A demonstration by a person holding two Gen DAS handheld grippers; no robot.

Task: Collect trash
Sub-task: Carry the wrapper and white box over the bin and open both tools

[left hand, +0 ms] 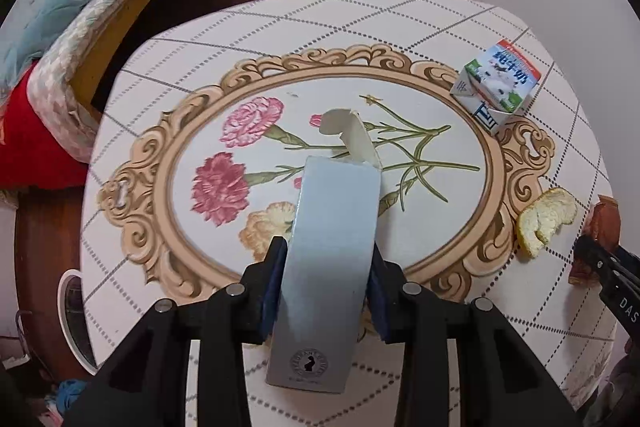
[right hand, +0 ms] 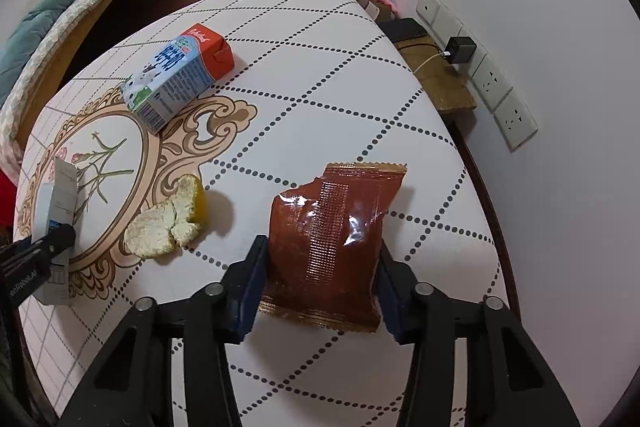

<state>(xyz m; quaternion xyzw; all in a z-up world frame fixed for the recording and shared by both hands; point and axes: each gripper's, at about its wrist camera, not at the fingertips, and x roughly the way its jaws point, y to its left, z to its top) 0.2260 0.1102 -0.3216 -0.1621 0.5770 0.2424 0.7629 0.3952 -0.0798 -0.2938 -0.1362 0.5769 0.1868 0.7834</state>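
Black tool (left hand: 326,291), blue pads (left hand: 272,287)

A round table (right hand: 320,75) with a dotted-lattice, carnation-printed cloth is bearing a milk carton (right hand: 178,75) lying far left and citrus peel (right hand: 168,223) resting nearer, beside the medallion.

The left gripper (left hand: 326,291) clamps a pale blue-grey carton (left hand: 328,267), its blue pads (left hand: 274,287) pressing both long sides; the torn flap (left hand: 348,131) at the far end stands open toward twelve o'clock. Below lies the table (left hand: 280,27), its cloth printed with carnations in an ornate oval frame. At two o'clock a milk carton (left hand: 496,83) lies on its side. At three o'clock sits a citrus peel (left hand: 546,223) (pith up), just beside the right gripper (left hand: 608,267), which holds a reddish wrapper (left hand: 602,223).
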